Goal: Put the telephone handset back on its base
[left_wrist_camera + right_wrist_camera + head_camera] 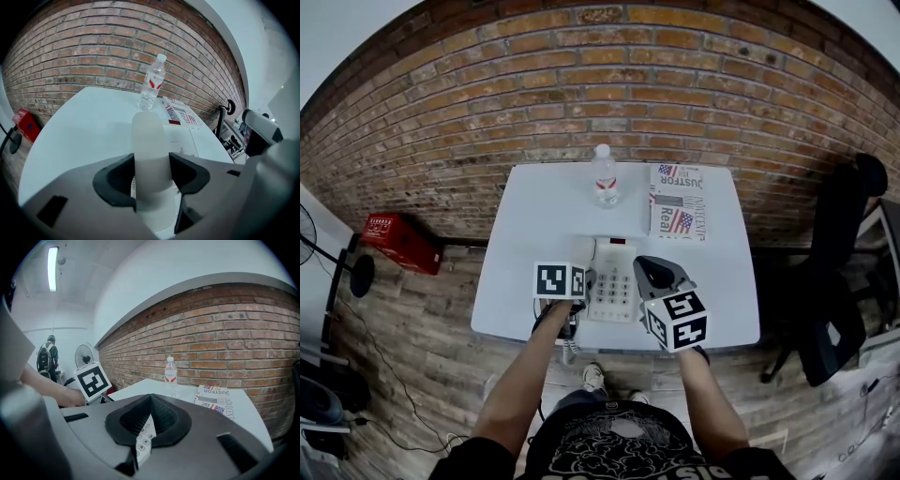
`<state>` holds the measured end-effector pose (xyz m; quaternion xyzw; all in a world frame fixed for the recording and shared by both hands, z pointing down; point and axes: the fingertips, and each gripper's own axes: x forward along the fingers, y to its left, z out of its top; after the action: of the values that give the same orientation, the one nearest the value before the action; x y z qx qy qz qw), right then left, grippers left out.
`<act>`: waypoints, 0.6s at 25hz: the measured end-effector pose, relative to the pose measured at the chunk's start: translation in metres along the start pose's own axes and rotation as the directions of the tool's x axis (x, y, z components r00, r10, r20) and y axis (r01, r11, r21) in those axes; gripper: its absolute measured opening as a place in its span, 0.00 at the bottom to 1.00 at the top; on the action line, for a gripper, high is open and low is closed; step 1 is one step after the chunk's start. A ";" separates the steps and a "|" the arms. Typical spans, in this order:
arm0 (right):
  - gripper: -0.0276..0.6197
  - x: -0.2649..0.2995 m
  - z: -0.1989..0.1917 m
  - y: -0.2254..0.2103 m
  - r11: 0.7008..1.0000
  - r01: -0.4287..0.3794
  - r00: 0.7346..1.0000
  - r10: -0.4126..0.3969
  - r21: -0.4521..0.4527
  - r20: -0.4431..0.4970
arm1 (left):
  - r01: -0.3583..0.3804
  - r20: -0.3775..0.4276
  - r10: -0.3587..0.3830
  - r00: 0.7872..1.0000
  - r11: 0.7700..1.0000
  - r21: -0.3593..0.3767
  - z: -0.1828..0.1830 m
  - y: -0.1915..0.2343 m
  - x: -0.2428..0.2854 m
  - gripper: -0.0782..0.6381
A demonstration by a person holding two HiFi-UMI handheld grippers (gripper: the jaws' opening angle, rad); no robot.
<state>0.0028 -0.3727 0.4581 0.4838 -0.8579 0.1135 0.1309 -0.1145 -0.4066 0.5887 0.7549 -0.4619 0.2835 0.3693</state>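
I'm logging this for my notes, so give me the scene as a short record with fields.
left gripper: closed on the telephone handset
right gripper: shut, empty, over the telephone base
handset seated: cannot tell
table: white
far end of table: water bottle, newspaper beside it

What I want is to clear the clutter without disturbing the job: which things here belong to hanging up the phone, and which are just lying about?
Belongs to the job: handset, between the jaws of the left gripper; telephone base.
Just lying about: water bottle; newspaper; red box on the floor; black chair.
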 end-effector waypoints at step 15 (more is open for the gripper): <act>0.05 -0.012 0.000 0.000 1.000 -0.005 1.000 0.005 -0.010 0.002 | 0.023 0.030 -0.022 0.999 1.000 -0.007 -0.004 -0.004 -0.006 0.44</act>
<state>0.0083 -0.3635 0.4539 0.4813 -0.8597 0.1091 0.1320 -0.1137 -0.3987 0.5849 0.7629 -0.4599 0.2663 0.3682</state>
